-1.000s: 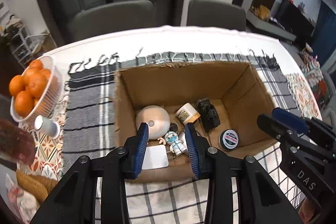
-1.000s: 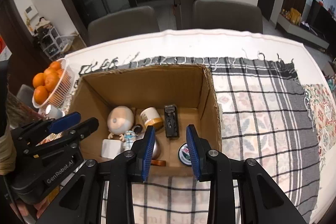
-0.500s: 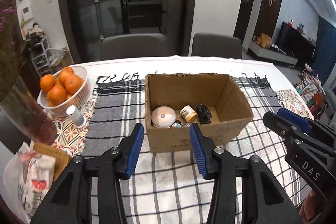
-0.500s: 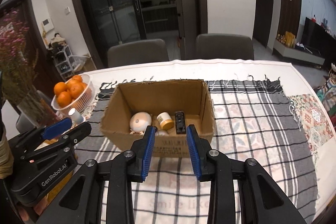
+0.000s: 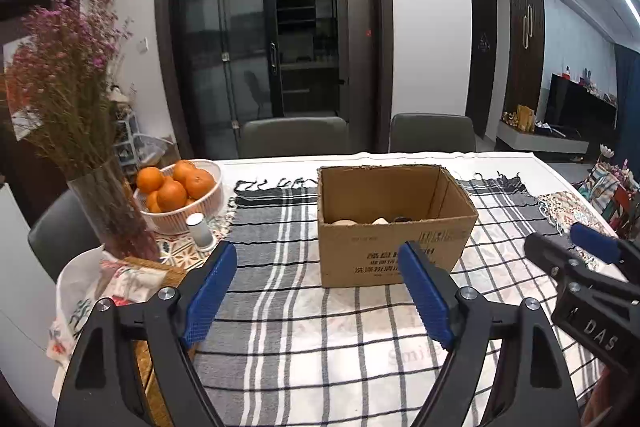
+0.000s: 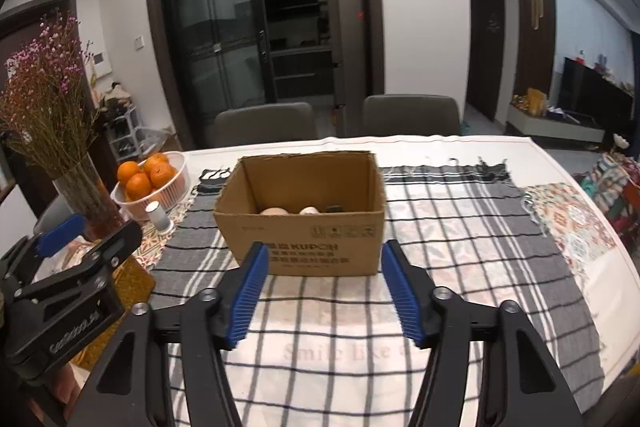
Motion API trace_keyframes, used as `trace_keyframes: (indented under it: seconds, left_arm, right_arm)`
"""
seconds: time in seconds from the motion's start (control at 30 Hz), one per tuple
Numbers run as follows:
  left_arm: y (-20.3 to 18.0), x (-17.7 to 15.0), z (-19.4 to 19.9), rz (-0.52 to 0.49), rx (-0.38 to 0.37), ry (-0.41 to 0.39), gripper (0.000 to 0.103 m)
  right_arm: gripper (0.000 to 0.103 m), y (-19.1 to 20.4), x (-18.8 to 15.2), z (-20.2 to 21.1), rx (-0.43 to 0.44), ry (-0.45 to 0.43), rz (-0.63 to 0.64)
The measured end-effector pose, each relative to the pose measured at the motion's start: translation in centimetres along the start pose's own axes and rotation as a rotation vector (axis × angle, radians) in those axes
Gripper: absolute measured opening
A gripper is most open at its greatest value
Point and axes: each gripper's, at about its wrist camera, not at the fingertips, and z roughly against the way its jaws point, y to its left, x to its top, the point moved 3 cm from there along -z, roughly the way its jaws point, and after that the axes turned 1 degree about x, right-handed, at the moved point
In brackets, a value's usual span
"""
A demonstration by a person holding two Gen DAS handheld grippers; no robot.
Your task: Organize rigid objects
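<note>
An open cardboard box (image 5: pixel 394 247) stands on the checked cloth in mid-table; it also shows in the right wrist view (image 6: pixel 304 235). Only the tops of a few objects (image 6: pixel 298 211) show over its near wall. My left gripper (image 5: pixel 316 291) is open and empty, held back from the box on its near left side. My right gripper (image 6: pixel 322 291) is open and empty, in front of the box. Each gripper appears at the edge of the other's view.
A white bowl of oranges (image 5: pixel 180 195), a small white cylinder (image 5: pixel 198 231) and a glass vase of dried flowers (image 5: pixel 108 211) stand at the left. A woven mat with a bag (image 5: pixel 116 283) lies near the left edge. Two chairs (image 5: pixel 294 137) stand behind the table.
Both grippers have pulled back and lowered from above the box to a level view in front of it. Their jaws have opened wider. The box contents have dropped mostly out of sight.
</note>
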Motion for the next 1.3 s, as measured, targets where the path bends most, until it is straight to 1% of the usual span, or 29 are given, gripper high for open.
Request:
trace_keyframes:
  seconds: [0.03,0.07,0.1,0.17,0.43,0.6,0.8,0.97,1.1,1.3]
  left_arm:
    - [0.0,-0.3,0.5,0.001,0.003,-0.011,0.089]
    - [0.1,-0.6,1.0,0.002,0.008,-0.024,0.096]
    - [0.1,-0.8,1.3,0.003,0.012,-0.031,0.100]
    - [0.2,-1.2,2.2,0.002,0.016,-0.053,0.103]
    - [0.4,-2.3,4.7,0.000,0.054,-0.095,0.103]
    - [0.3,-2.4,5.4,0.009,0.033,-0.102,0.103]
    - [0.3,-3.0,6.3,0.023,0.032,-0.122,0.103]
    - [0.2,-3.3,6.6,0.020,0.039,-0.121,0.103]
    - [0.0,-3.4,6.5,0.023,0.018,-0.111,0.103]
    - [-0.1,-3.7,6.3,0.018,0.015,-0.104,0.103]
  right_arm:
    - [0.068,-0.2,-0.3,0.4,-0.010,-0.010,-0.004]
    - [0.072,-0.4,-0.7,1.0,-0.027,-0.024,-0.005]
    - [0.073,-0.3,-0.9,1.4,-0.038,-0.030,-0.003]
    - [0.077,-0.5,-1.3,2.3,-0.059,-0.042,0.004]
    - [0.079,-1.1,-2.4,5.2,-0.133,-0.099,-0.003]
    - [0.080,-0.9,-2.9,6.6,-0.131,-0.124,0.005]
    - [0.080,-0.9,-3.3,7.3,-0.123,-0.140,0.001]
    - [0.080,-1.0,-3.7,7.4,-0.115,-0.136,-0.003]
    - [0.080,-1.0,-3.9,7.5,-0.116,-0.139,-0.003]
    - [0.080,-1.3,-4.0,7.6,-0.127,-0.144,-0.007]
